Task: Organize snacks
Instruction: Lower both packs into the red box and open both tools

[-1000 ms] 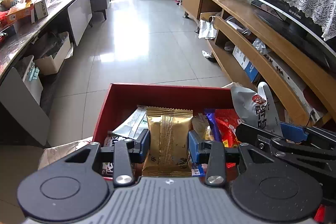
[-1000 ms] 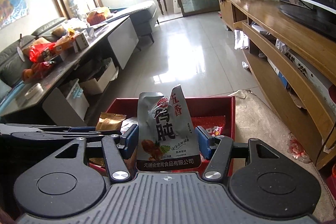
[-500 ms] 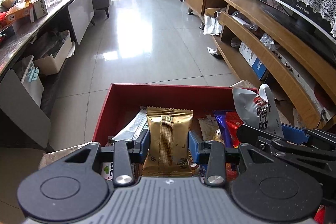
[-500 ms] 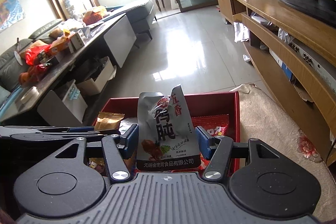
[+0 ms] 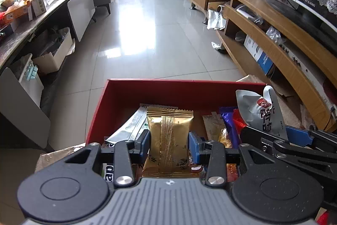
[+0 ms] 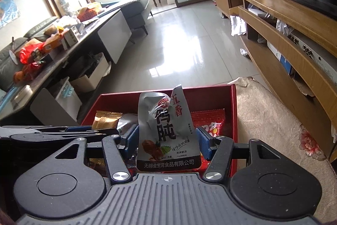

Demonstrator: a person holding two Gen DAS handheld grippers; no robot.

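The left claw (image 5: 169, 143) is gripping a gold snack packet (image 5: 168, 140) and the right claw (image 6: 167, 141) is gripping a grey pouch (image 6: 166, 130). Both snacks are hanging just above the red box (image 5: 181, 90), which is sitting on the floor and already holding other snacks. The step in hand is probably the placing. Next, each claw needs free space under it, then a gentle opening.

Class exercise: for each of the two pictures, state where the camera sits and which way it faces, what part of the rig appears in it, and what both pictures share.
Left wrist: on the left gripper, looking forward and down at its gold packet over the red box; the right gripper enters from the right.
Right wrist: on the right gripper, facing its silver pouch; the left gripper enters from the left.
Shared: box, both snacks, tiled floor.
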